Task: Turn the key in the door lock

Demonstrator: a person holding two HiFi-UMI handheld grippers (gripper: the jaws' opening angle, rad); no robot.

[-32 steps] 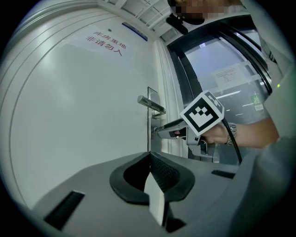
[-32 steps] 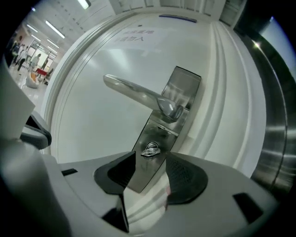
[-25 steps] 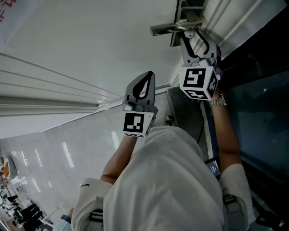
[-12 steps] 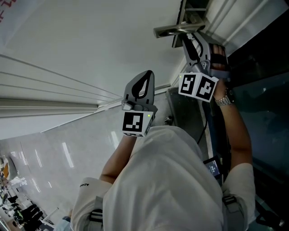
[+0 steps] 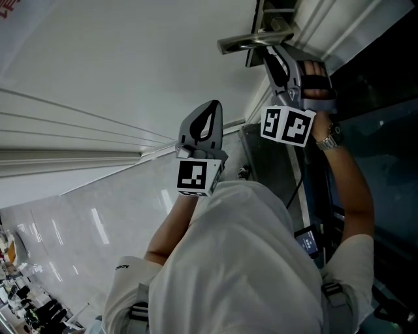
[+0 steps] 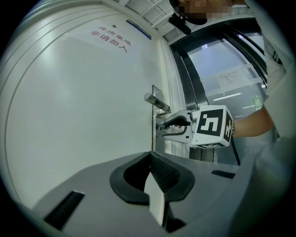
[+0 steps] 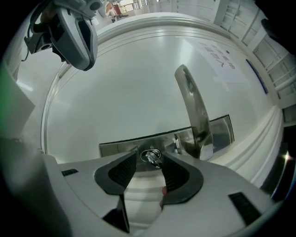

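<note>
The right gripper (image 7: 149,166) has its jaws apart, flanking the small silver key (image 7: 152,158) in the steel lock plate (image 7: 118,146). The left gripper (image 6: 150,156) is closed, empty

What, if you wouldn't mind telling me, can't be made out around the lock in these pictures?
- The keyhole: head view, hidden behind the right gripper.
- Blade of the key: right gripper view, buried in the lock plate.
- Whether the jaws actually pinch the key: right gripper view, the contact is too small to tell.
- The red door lettering: head view, cut off by the top-left edge.
</note>
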